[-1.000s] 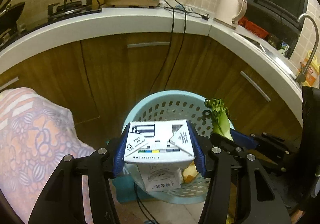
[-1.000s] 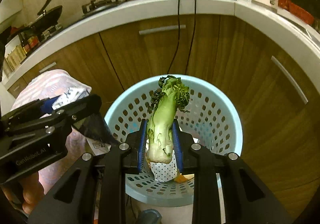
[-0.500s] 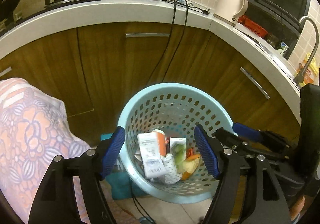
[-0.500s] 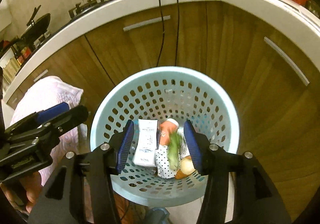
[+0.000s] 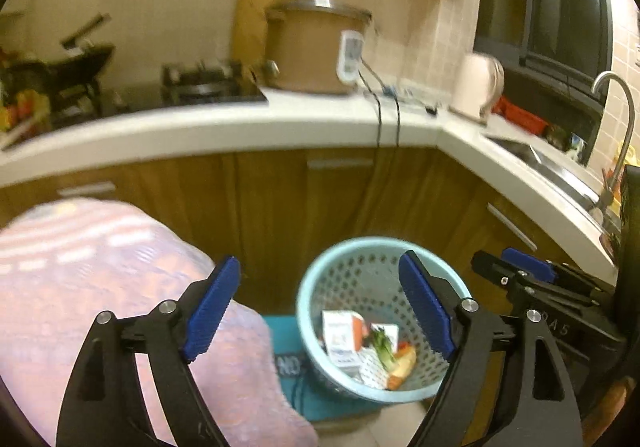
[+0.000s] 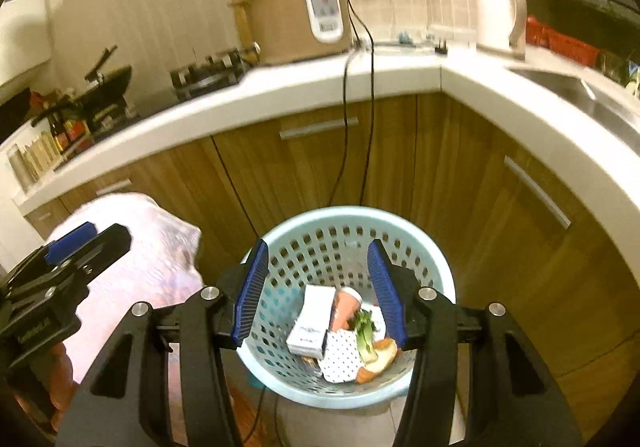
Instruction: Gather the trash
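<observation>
Left tongs [image 5: 318, 297] wide apart and empty, jaws have just been opening further. Right tongs [image 6: 316, 289] about half open, nothing between them, both above the blue basket [image 6: 434, 259]. The white carton [image 6: 310, 321] and the green vegetable stalk [image 6: 364, 333] lie in the basket bottom with other scraps. My read: drop is done, so the step is pulling clear. Lift straight up, keep the pads [image 5: 426, 311] off the rim, mind the cords [image 6: 370, 119] hanging down the cabinet behind.

stove [image 5: 208, 87] motion-blurred, faucet [image 5: 618, 119] edge-cropped
</observation>
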The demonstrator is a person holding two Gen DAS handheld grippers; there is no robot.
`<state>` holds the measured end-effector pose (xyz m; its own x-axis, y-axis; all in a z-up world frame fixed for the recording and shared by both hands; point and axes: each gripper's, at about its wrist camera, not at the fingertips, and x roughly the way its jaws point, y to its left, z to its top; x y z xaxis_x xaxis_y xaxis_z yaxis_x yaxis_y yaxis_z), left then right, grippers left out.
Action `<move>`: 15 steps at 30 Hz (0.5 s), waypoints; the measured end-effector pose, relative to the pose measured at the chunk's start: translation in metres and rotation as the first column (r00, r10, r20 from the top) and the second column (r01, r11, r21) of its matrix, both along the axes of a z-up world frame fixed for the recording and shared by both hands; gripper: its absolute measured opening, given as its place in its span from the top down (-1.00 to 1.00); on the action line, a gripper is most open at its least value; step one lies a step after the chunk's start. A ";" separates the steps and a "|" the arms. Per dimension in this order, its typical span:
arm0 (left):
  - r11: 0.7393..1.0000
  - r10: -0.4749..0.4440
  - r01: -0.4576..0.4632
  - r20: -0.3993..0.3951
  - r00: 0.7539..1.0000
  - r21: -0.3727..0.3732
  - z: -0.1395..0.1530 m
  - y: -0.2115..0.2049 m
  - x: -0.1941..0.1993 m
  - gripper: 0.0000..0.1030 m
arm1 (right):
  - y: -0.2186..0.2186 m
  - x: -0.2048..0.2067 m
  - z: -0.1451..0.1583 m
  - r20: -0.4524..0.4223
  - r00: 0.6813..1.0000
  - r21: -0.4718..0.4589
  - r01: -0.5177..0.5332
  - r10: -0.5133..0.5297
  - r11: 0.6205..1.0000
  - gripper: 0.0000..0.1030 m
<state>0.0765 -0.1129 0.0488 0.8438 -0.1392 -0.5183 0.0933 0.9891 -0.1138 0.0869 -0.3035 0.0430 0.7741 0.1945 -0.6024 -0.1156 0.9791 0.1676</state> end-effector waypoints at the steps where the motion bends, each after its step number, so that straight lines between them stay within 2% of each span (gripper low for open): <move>1: 1.000 0.016 -0.017 0.029 0.999 0.011 0.006 0.002 -0.009 -0.59 | 0.002 -0.004 0.005 0.018 1.000 -0.007 0.004 -0.004 1.000 0.05; 8: 0.993 0.105 -0.109 0.094 0.990 0.047 0.016 0.009 -0.039 -0.67 | 0.022 -0.031 0.026 0.141 0.990 -0.070 0.037 -0.027 0.997 -0.04; 13: 0.988 0.136 -0.142 0.085 0.987 0.068 0.008 0.015 -0.047 -0.68 | 0.035 -0.043 0.028 0.171 0.985 -0.095 0.032 -0.015 0.995 -0.05; 15: 0.986 0.144 -0.150 0.080 0.986 0.067 0.006 0.018 -0.049 -0.69 | 0.045 -0.047 0.028 0.178 0.984 -0.138 0.031 -0.006 0.990 -0.05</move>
<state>0.0271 -0.0954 0.0549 0.8887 0.0249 -0.4578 -0.0481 0.9981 -0.0392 0.0403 -0.2588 0.0705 0.8734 0.1026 -0.4761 -0.1126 0.9936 0.0077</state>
